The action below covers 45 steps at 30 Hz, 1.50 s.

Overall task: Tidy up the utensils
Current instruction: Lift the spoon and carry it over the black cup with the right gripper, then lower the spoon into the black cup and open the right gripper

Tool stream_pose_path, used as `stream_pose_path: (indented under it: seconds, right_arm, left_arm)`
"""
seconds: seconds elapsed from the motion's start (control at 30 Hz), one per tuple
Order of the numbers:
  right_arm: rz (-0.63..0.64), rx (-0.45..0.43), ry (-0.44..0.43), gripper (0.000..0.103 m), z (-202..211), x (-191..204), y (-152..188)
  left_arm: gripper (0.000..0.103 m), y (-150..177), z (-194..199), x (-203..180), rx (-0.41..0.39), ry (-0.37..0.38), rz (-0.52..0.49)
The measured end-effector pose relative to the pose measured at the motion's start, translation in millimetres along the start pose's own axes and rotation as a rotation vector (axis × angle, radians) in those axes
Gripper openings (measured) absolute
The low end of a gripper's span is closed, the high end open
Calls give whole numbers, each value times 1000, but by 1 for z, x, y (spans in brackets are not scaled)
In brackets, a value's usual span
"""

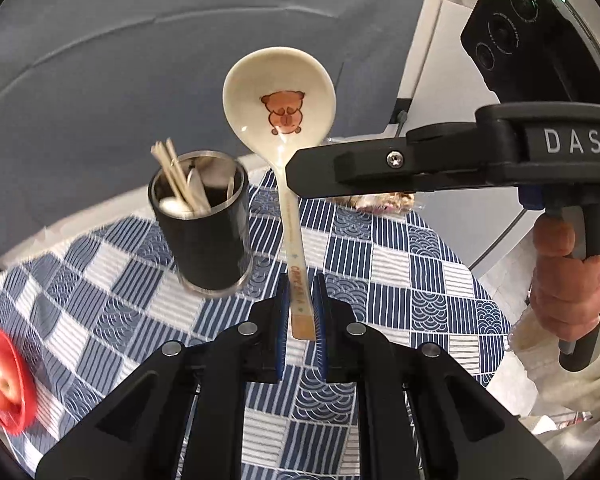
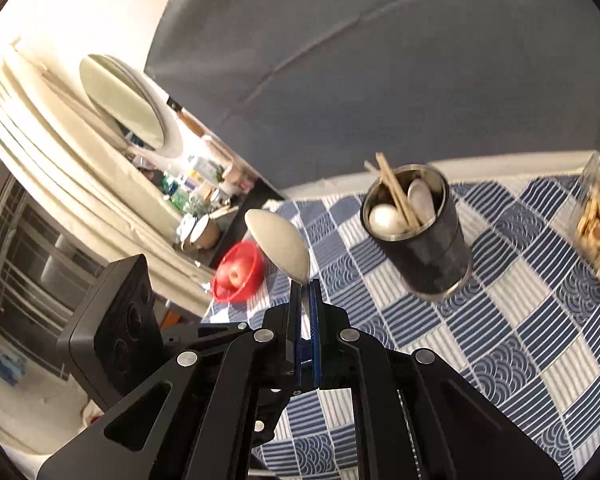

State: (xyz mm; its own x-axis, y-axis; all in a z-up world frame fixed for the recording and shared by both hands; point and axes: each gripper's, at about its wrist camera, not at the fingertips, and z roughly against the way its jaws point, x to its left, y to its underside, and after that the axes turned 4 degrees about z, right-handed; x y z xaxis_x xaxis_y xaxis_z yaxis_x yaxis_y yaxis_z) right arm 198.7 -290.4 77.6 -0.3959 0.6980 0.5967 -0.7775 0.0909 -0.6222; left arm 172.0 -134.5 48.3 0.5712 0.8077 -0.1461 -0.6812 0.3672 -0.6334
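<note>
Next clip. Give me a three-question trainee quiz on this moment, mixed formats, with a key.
1. True or false: the left gripper is shut on the handle of the ceramic spoon with the bear print.
2. Multiple choice: what does the right gripper hold? A) chopsticks B) a metal spoon C) nothing
3. Fill in: the black utensil cup stands on the ____ tablecloth and already holds chopsticks.

Key: 1 true; 2 B; 3 blue and white checked.
</note>
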Motion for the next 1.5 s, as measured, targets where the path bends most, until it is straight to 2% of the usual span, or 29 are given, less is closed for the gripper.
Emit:
stream_pose_path:
  seconds: [0.4,0.7,1.13,1.43,1.5]
  right_arm:
    - [44,-125,64,4,2,11,-53]
    - [44,-147,107,4,-17,1,-80]
    - [-5,-120,144,4,-59,-36,-98]
    - [-32,-82,157,4,-83,-60,-83]
    - [-35,-67,162,4,-85,-64,-79]
  left_arm:
    - [12,-59,-1,27,-55,85,-91]
    - [12,-87,-18,53,-56,140,-147]
    - [13,-97,-63,85,-3,183,-221]
    - [14,-88,-93,90,71,190,-262]
    - [20,-85,-97,91,79,189,-256]
